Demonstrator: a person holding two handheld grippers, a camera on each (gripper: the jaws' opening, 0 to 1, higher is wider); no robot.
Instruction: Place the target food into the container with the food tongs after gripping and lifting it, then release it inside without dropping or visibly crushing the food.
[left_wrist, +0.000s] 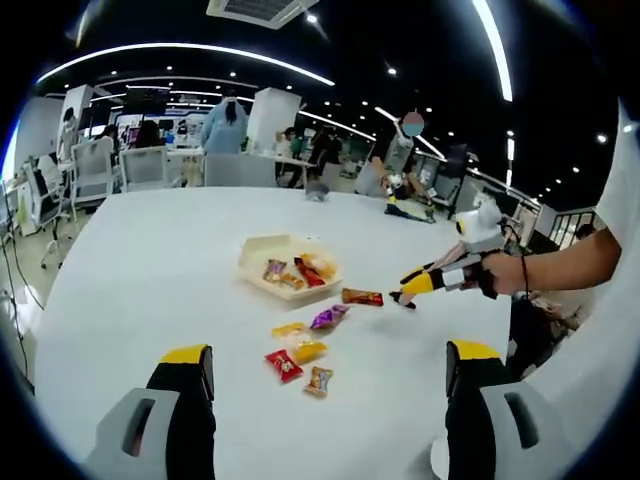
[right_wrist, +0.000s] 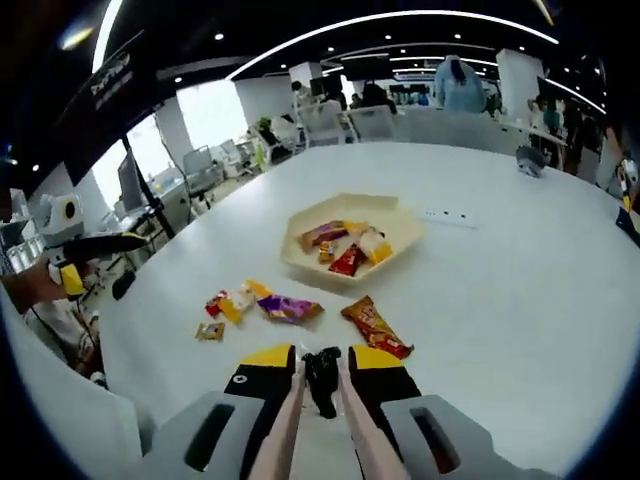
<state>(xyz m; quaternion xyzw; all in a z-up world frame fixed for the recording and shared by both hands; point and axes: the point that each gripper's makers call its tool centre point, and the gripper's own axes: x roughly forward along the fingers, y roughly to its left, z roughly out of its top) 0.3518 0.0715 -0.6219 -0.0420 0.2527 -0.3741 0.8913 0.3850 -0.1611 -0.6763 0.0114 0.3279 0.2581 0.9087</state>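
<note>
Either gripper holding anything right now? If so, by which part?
Right gripper clamps food tongs by the handles, black tips protruding between the jaws. Left gripper is open, holding nothing.

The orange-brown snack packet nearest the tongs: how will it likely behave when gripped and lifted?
The orange-brown packet lies flat and thin, so it is probably light. Its glossy wrapper looks slippery and may slide on the white table when nudged. The crinkled film would likely flex rather than stay stiff.

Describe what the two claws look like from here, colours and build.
Left claw: grey bodies with slots, black jaws capped yellow. Right claw: the same grey, black and yellow, with pale tong arms between its jaws ending in black tips. Seen from the left, it carries a white top block.
</note>
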